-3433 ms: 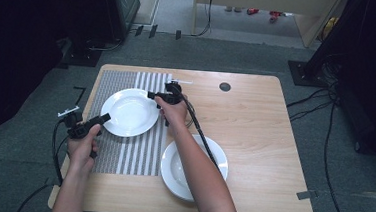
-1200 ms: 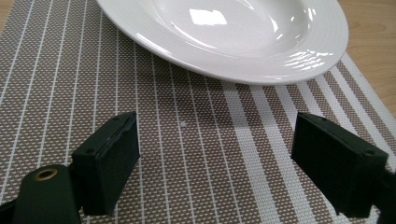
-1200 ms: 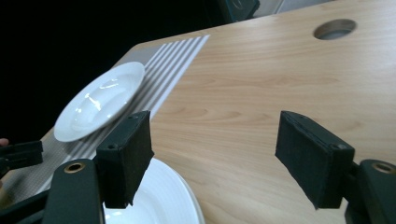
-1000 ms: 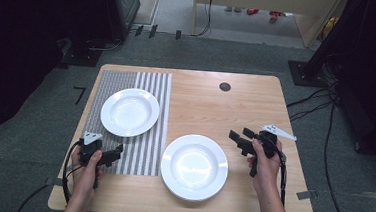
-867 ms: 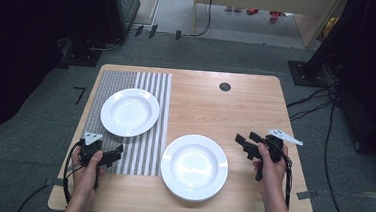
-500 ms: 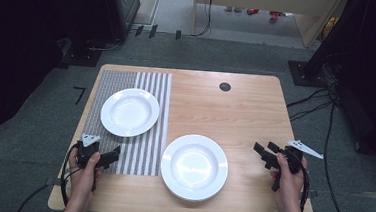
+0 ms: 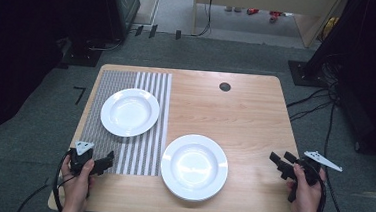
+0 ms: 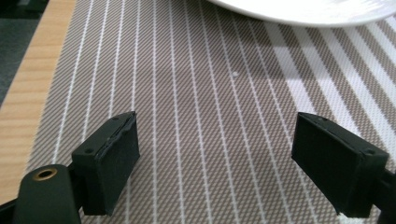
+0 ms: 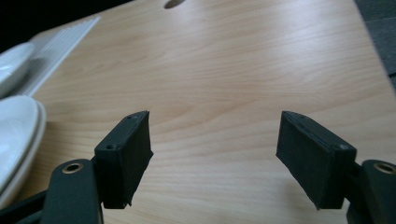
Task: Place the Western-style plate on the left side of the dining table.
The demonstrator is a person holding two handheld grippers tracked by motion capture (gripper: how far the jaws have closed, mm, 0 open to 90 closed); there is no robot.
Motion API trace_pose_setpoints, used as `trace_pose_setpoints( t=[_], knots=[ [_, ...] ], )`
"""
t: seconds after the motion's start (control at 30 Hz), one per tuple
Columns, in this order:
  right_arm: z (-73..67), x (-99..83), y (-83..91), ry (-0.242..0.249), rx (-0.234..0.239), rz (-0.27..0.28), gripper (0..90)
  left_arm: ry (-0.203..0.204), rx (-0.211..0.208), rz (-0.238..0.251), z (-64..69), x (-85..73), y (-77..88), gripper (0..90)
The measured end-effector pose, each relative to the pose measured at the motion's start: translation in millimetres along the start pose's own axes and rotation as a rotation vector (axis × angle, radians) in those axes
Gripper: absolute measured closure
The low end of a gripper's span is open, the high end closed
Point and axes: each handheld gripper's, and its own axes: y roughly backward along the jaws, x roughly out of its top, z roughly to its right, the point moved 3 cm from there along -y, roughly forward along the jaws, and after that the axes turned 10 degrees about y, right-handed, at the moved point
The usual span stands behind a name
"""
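We hold both grippers low at the table's (image 7: 245,115) near edge, their jaws spread wide and empty: the left gripper (image 7: 106,161) over the striped placemat (image 7: 123,146), the right gripper (image 7: 281,161) above bare wood. One white plate (image 7: 129,112) sits on the mat, another plate (image 7: 194,166) just beside it.

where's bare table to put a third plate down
Widest free patch: bare wood right of the striped mat, from the dark hole down to the near plate and across to the right tongs. The mat is crowded by the far plate.
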Motion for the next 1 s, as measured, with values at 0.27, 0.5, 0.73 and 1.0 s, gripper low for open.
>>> trace_pose_setpoints(
  t=[0.27, 0.5, 0.73, 1.0],
  knots=[
    [14.9, -13.9, 12.3, 0.018, -0.070, -0.040, 26.7, -0.002, 0.021, 0.020, -6.9, -5.5, 9.7, 15.4],
    [19.6, -22.2, 22.7, 0.037, -0.118, -0.057, 26.7, 0.020, 0.029, 0.017, -14.4, -5.4, 10.7, 15.4],
    [17.7, -28.1, 20.8, 0.057, -0.148, -0.091, 26.8, 0.012, 0.029, -0.007, -15.0, -8.6, 6.2, 15.3],
    [15.7, -31.4, 17.6, 0.080, -0.163, -0.124, 26.7, -0.032, 0.056, -0.001, -11.7, -10.9, 3.8, 13.6]
  ],
)
